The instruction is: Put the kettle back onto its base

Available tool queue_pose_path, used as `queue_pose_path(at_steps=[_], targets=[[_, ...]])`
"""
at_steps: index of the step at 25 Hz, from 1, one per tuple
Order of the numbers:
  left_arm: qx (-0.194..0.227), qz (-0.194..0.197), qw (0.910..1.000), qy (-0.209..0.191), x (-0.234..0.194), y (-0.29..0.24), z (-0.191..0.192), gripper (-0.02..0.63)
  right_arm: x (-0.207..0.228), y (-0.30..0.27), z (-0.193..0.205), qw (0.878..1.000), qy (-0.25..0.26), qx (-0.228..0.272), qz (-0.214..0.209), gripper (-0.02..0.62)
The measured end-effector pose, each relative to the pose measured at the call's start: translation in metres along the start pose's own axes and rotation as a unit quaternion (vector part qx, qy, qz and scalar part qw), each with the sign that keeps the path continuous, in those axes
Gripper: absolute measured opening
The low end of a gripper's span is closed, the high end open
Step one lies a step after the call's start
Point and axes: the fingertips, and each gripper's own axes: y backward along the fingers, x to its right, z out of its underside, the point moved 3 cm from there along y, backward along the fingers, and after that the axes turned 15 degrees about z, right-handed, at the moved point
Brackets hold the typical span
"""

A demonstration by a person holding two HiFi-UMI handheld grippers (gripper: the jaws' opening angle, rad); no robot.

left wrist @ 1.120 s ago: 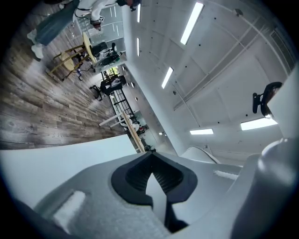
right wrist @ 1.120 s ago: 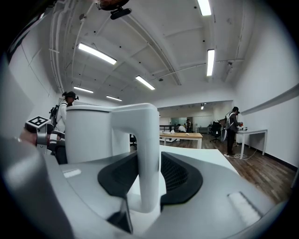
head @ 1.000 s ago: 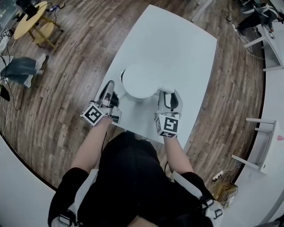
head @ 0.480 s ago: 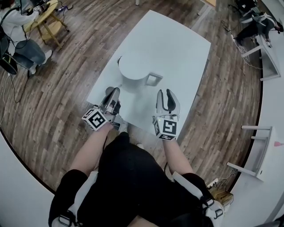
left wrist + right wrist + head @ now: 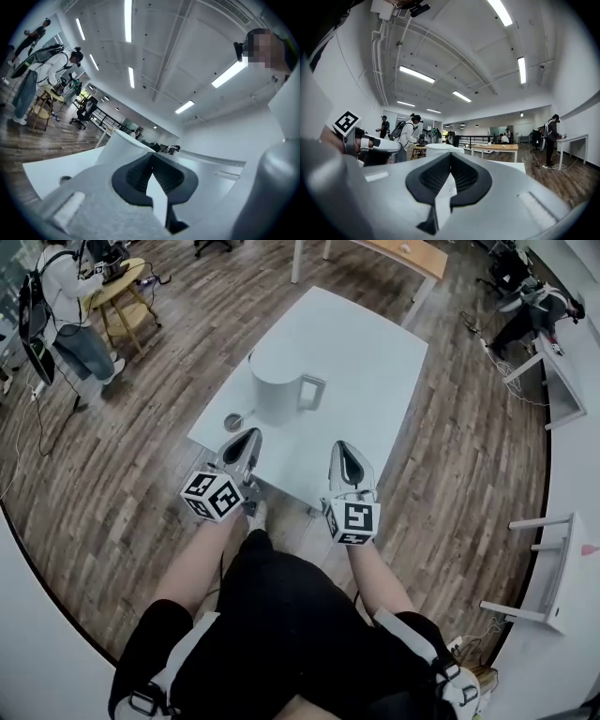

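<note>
The white kettle (image 5: 277, 385) stands upright on the white table (image 5: 375, 352), its handle (image 5: 311, 390) turned to the right. It shows again beyond the jaws as the kettle (image 5: 119, 143) and the kettle (image 5: 440, 149). A small round grey disc (image 5: 232, 421) lies on the table just left of the kettle. No separate base shows under the kettle. My left gripper (image 5: 246, 442) and right gripper (image 5: 345, 454) hover at the table's near edge, apart from the kettle. In their own views the left gripper (image 5: 151, 173) and the right gripper (image 5: 450, 180) have their jaws shut, with nothing between them.
A wood floor surrounds the table. At the far left, people stand by a round yellow table (image 5: 117, 277). A wooden desk (image 5: 412, 254) lies behind, a white stool (image 5: 553, 559) at the right, and another person (image 5: 534, 296) at the far right.
Both grippers drew back from the kettle toward my body and rose. The right jaws went from open to shut. The kettle stays standing on the table.
</note>
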Motion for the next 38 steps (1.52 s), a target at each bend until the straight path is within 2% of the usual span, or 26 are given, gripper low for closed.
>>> queue_pose_path(at_steps=[7,12,15,20,25,34,38], targets=[[-0.031,0.015,0.9959,-0.083,0.067,0.015,0.015,-0.002,0.006,0.054,0.001,0.999,-0.017,-0.012,-0.035,0.005],[-0.048,0.016,0.9953,-0.083,0.083,0.031,0.026,-0.002,-0.01,0.087,-0.008,0.996,0.04,0.019,-0.079,0.003],[-0.052,0.005,0.9948,-0.087,0.076,0.048,0.025,-0.002,-0.015,0.091,-0.004,0.997,0.014,0.003,-0.081,0.003],[-0.048,0.006,0.9932,-0.106,0.08,0.062,0.014,-0.002,-0.01,0.084,0.005,0.993,-0.094,-0.05,-0.056,0.003],[-0.034,0.01,0.994,-0.104,0.083,0.074,-0.001,-0.002,-0.025,0.09,-0.004,0.994,-0.078,-0.041,-0.06,0.003],[-0.041,0.028,0.9946,-0.092,0.069,0.078,-0.009,-0.002,-0.049,0.076,-0.01,0.995,-0.07,-0.032,-0.067,0.003],[-0.046,0.021,0.9956,-0.079,0.06,0.09,-0.006,-0.002,-0.058,0.074,-0.01,0.995,-0.07,-0.029,-0.065,0.003]])
